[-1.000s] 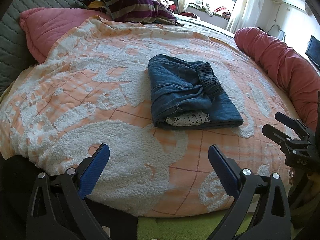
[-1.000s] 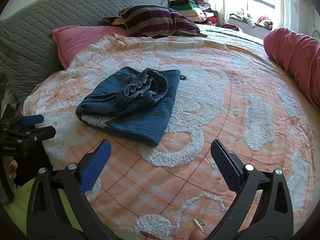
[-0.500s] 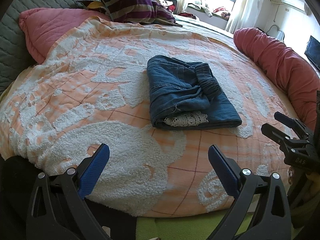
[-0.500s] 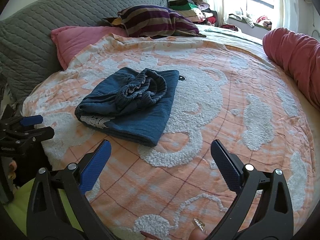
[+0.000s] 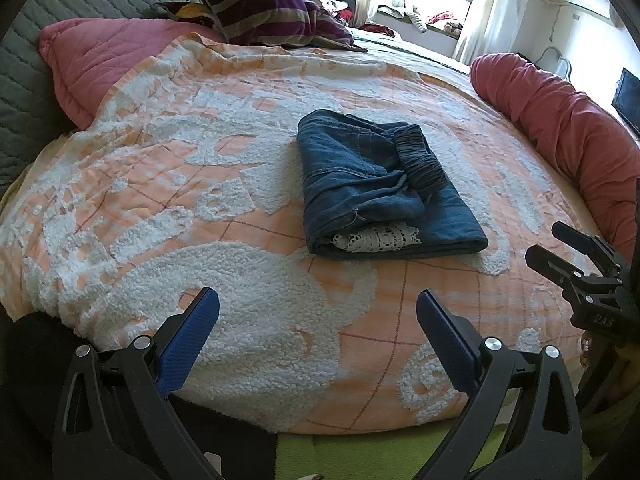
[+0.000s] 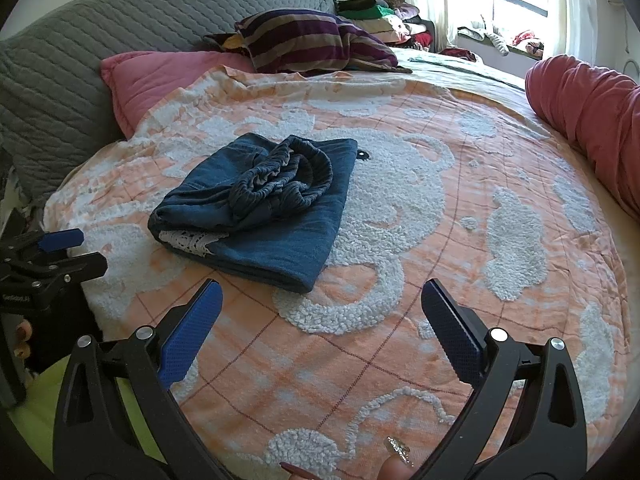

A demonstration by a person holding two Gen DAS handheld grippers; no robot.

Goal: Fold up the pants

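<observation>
We think the soft, floppy pants want pinching at a thick edge; our left tongs and right tongs are spread wide, holding nothing

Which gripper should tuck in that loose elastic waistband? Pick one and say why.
Right, probably. In its view the bunched waistband opens toward the right gripper. From the left gripper it lies on the far right of the folded pants. Both are open and empty.

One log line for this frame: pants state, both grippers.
pants: folded bundle on bedspread | left gripper: open, empty, short of pants | right gripper: open, empty, short of pants
</observation>
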